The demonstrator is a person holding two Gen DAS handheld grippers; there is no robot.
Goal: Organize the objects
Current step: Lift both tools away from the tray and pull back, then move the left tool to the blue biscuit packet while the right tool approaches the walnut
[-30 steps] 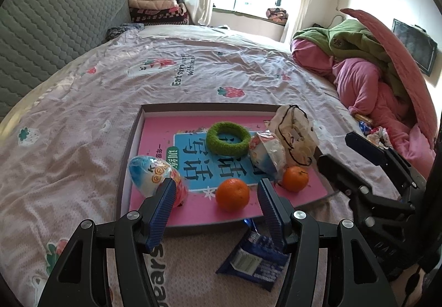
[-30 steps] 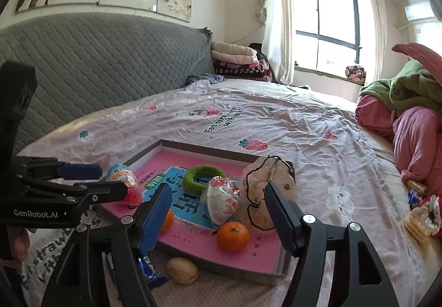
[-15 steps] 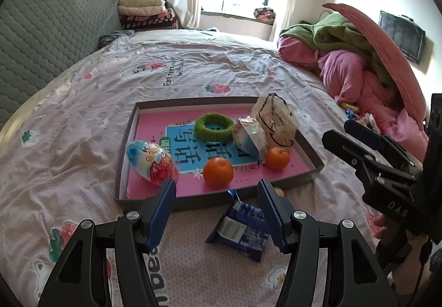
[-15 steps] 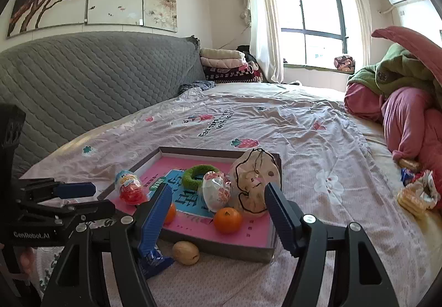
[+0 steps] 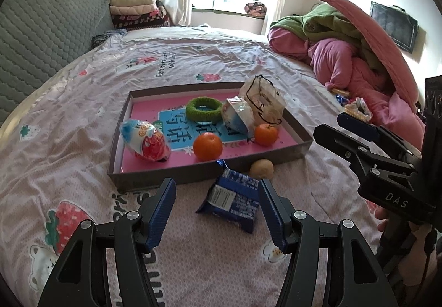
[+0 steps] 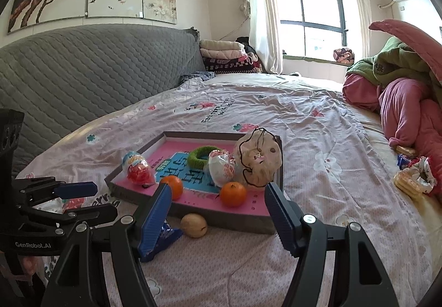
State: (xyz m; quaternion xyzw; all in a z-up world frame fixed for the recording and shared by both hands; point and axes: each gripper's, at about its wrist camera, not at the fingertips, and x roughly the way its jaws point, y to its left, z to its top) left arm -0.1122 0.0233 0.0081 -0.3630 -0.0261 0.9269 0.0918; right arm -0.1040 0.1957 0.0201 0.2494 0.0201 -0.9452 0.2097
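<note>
A shallow grey tray (image 5: 298, 142) (image 6: 221, 217) with a pink lining lies on the bed. It holds two oranges (image 5: 207, 146) (image 6: 233, 194), a green ring (image 5: 204, 112), a toy egg (image 5: 146, 139), a wrapped snack (image 5: 238, 117) and a beige pouch (image 6: 258, 160). In front of the tray lie a blue snack packet (image 5: 233, 200) and a small brown fruit (image 5: 262, 168) (image 6: 194, 225). My left gripper (image 5: 216, 211) stands open just short of the packet, empty. My right gripper (image 6: 218, 218) is open and empty too, back from the tray's front edge.
The bed has a pink strawberry-print sheet (image 5: 193, 58) and a grey quilted headboard (image 6: 96, 63). A heap of pink and green bedding (image 5: 359, 52) fills the right side, with small packets (image 6: 408, 182) beside it. Folded blankets (image 6: 226, 55) sit by the window.
Both grippers have drawn back from the tray, so the blue packet and the brown fruit now show fully in front of it. Jaws stayed open.
</note>
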